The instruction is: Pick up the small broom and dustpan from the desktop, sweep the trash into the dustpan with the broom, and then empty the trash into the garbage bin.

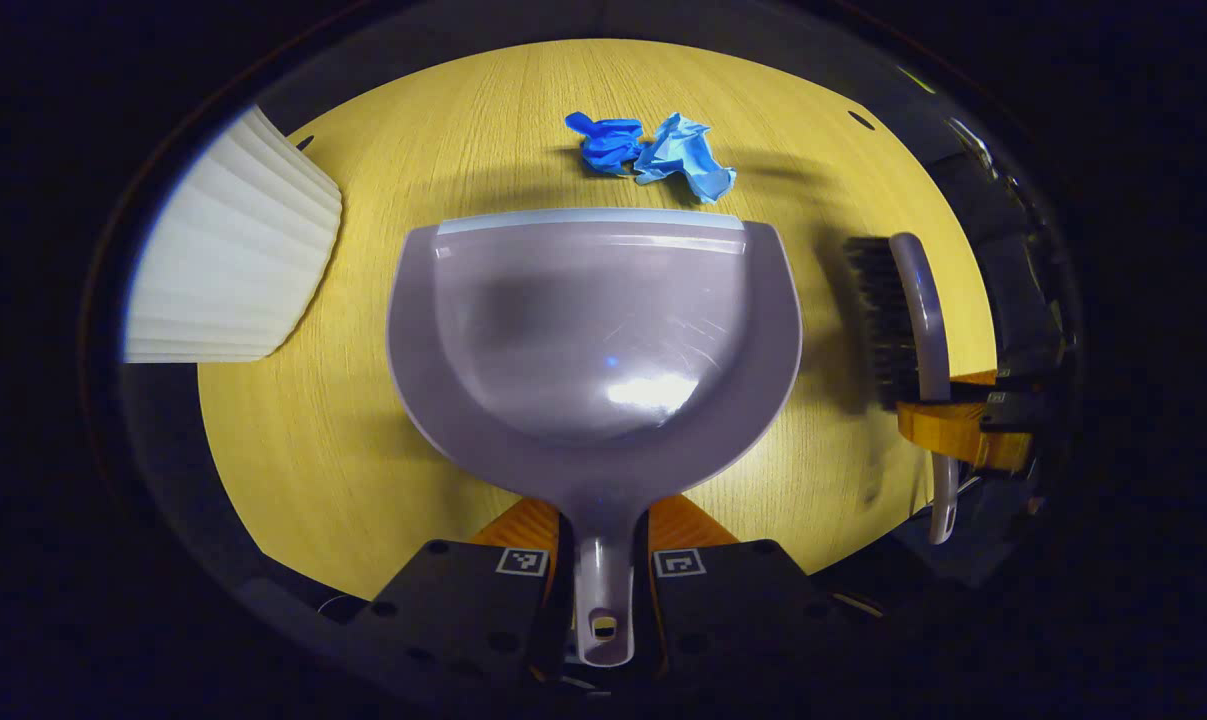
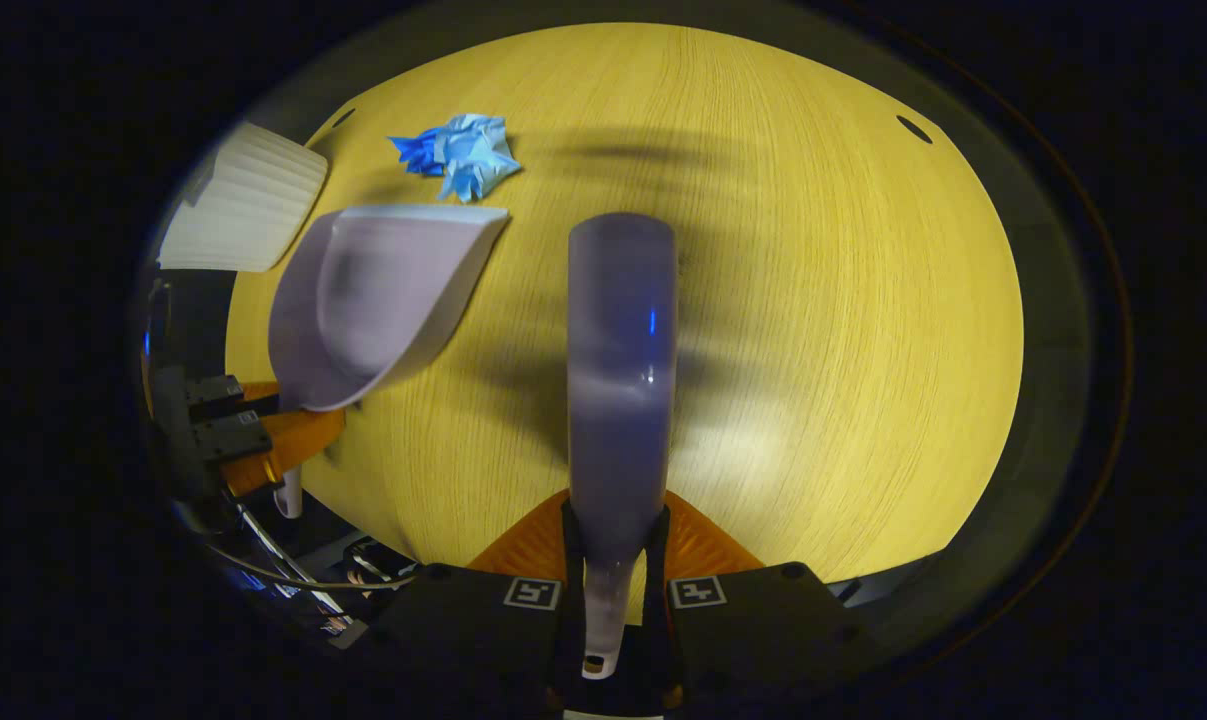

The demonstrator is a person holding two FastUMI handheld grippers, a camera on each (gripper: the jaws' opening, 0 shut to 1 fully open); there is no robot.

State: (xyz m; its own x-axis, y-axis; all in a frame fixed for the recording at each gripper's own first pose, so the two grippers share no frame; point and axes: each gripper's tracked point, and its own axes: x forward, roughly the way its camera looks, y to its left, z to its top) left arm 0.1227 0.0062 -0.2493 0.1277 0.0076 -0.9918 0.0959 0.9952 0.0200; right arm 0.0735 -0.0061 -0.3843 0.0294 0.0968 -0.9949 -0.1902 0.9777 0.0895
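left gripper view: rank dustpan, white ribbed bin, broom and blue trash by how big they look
1. dustpan, though it is nearest the camera
2. white ribbed bin, partly cut off
3. broom
4. blue trash

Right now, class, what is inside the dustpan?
The dustpan shows a bare, glossy bowl; the crumpled blue trash lies on the table beyond its front lip. What lies beneath the pan is covered.
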